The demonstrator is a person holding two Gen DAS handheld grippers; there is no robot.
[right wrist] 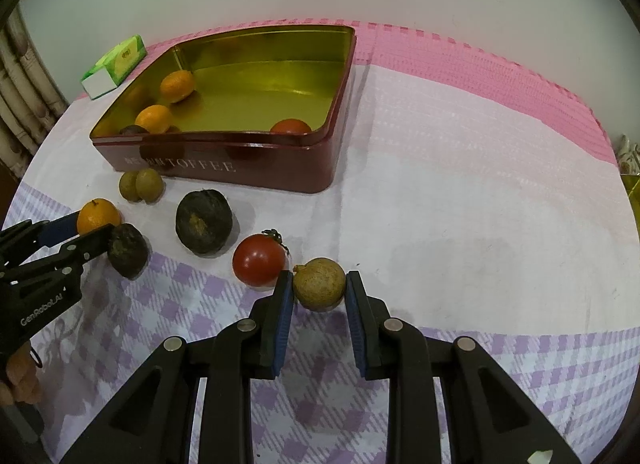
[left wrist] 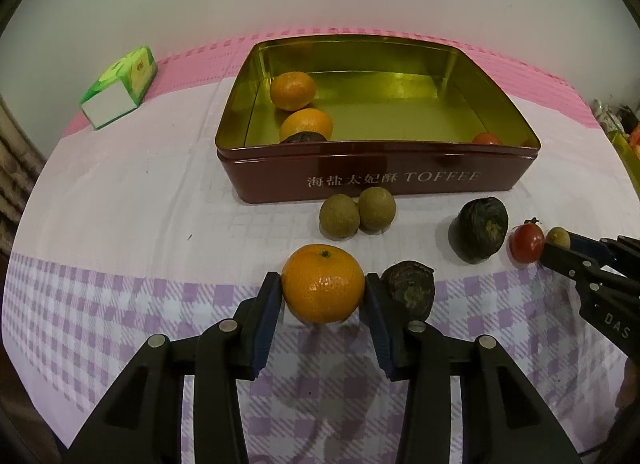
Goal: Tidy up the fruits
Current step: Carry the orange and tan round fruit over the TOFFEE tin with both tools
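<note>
The tin [left wrist: 376, 180] holds two oranges [left wrist: 293, 90], a dark fruit [left wrist: 303, 138] and a tomato [left wrist: 486, 139]. My left gripper [left wrist: 322, 288] pinches another orange [left wrist: 323, 284]; my right gripper [right wrist: 319, 284] pinches a longan [right wrist: 319, 284].

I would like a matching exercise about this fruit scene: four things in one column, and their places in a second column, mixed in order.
Things:
1. mandarin
2. small brown fruit
3. green box
4. tomato in the tin

Places:
A. on the pink cloth, left of the toffee tin
B. between the pads of the left tongs
C. near front corner of the tin
D. between the pads of the right tongs

Pairs: 1-B, 2-D, 3-A, 4-C
</note>
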